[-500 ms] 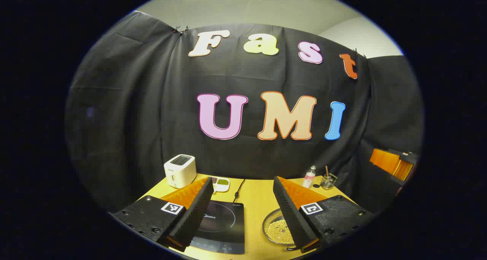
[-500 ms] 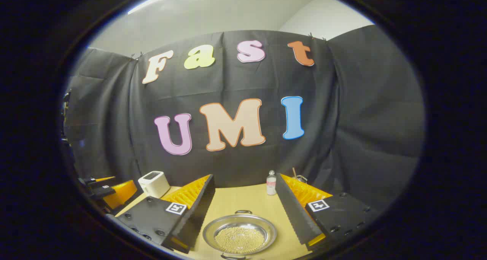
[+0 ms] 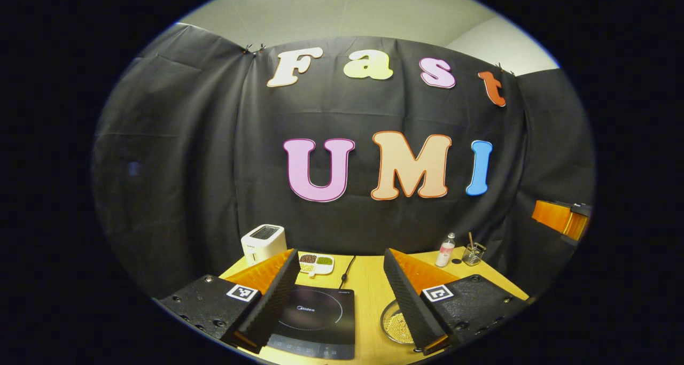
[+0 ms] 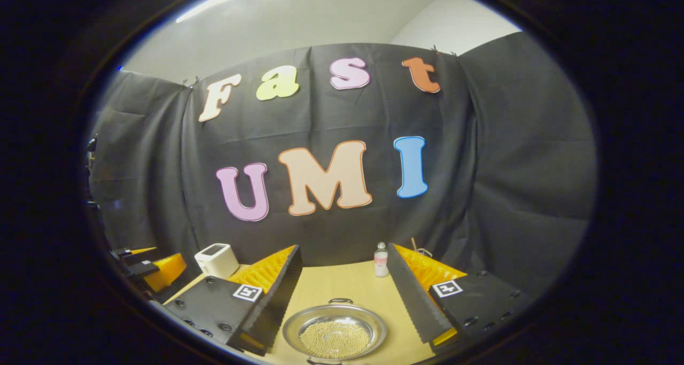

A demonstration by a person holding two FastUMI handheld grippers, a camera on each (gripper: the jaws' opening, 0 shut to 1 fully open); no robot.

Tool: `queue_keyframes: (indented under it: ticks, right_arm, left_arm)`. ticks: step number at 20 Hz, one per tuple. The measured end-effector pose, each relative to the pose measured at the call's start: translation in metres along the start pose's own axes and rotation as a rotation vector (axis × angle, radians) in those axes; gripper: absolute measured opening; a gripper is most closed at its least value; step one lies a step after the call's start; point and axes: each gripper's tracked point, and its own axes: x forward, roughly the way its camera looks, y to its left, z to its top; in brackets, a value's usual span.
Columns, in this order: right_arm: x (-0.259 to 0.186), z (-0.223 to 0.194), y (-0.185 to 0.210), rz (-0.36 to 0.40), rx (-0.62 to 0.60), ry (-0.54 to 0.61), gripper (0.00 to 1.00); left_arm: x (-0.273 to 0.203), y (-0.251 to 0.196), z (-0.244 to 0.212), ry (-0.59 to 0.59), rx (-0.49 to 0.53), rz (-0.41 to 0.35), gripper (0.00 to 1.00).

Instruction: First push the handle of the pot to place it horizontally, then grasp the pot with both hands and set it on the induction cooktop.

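Left hand-held gripper (image 3: pixel 342 301): fingers spread wide, nothing between them, held above the worktop (image 3: pixel 368 279). In the left gripper view the induction cooktop (image 3: pixel 315 322) lies flat between the fingers, toward 7 o'clock of the view's centre. The pot (image 3: pixel 394 325) sits just beside the cooktop at its 3 o'clock, apart from it, partly hidden behind the gripper's right-side finger.

Right hand-held gripper (image 4: pixel 342 301): fingers spread wide, gripping nothing, held above the worktop. In the right gripper view the pot (image 4: pixel 334 333) sits at 6 o'clock between the fingers, touching neither. It is a shallow metal vessel holding small pale grains. One loop handle (image 4: pixel 340 301) shows at its far rim, 12 o'clock; another shows at the near rim, 6 o'clock, cut off by the view's edge.

Other items at the back of the worktop: a white toaster (image 3: pixel 263 243) at 11 o'clock of the cooktop, a divided dish (image 3: pixel 316 262) of beans beside it, a small bottle (image 3: pixel 445 250) and a glass holder (image 3: pixel 473 254) at 1 o'clock of the pot.
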Motion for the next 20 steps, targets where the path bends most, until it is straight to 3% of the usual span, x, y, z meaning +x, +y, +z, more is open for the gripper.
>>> queue_keyframes:
  ticks: [1, 15, 17, 20]
  right_arm:
    - [-0.001, -0.001, -0.001, -0.002, -0.007, 0.003, 0.99]
    - [-0.029, -0.028, 0.013, -0.018, -0.006, 0.07, 0.99]
    - [-0.034, -0.032, 0.019, -0.021, -0.01, 0.081, 0.89]
    - [-0.045, -0.041, 0.025, -0.034, -0.015, 0.095, 0.87]
  left_arm:
    - [0.0, -0.001, 0.001, 0.001, 0.001, -0.002, 0.96]
    - [-0.018, 0.003, -0.001, -0.001, 0.043, -0.049, 0.96]
    - [-0.023, 0.01, -0.004, 0.007, 0.042, -0.048, 0.96]
    - [-0.03, 0.026, -0.008, 0.014, 0.065, -0.041, 0.93]
